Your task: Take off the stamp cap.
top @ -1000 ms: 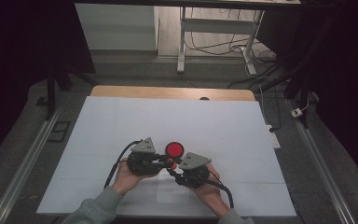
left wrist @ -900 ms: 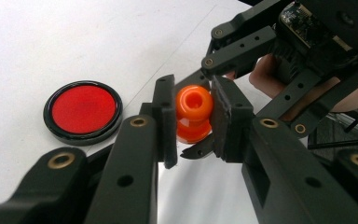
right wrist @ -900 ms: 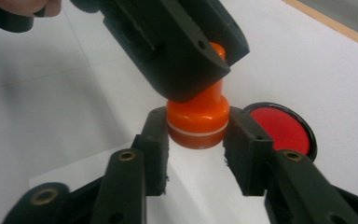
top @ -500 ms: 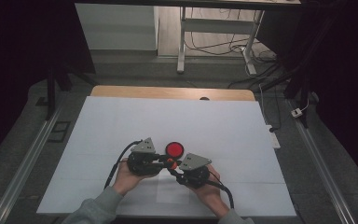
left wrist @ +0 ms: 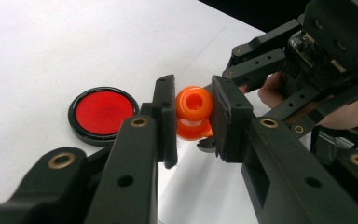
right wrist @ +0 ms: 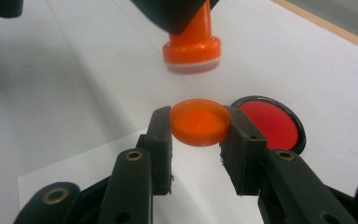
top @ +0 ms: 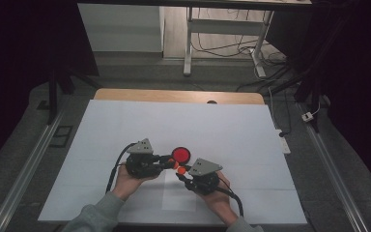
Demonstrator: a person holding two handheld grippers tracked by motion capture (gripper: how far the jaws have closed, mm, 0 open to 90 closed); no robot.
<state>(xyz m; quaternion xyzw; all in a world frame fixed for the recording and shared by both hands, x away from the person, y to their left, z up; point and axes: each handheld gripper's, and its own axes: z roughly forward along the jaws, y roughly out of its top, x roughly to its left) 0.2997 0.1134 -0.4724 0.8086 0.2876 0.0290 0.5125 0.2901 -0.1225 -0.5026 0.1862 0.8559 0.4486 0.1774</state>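
I am clamping the orange stamp [left wrist: 194, 112] by its rounded knob in my left gripper [left wrist: 193, 122], just above the white table [top: 232, 130], while my right gripper [right wrist: 199, 128] is pinching its shallow orange cap [right wrist: 199, 120] by the rim. I should be keeping both level and lined up. The glossy red ink pad [right wrist: 270, 122] is lying just beside them.

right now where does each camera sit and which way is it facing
High view: fixed above the person's side, looking forward and down on the white table; both forearms, left hand-held gripper and right hand-held gripper show.
Left gripper view: rides the left hand-held gripper, looking along its jaws shut on the orange stamp; the other hand shows beyond.
Right gripper view: rides the right hand-held gripper, looking along its jaws shut on the orange cap.
Shared: both gripper views show the stamp and the red ink pad.
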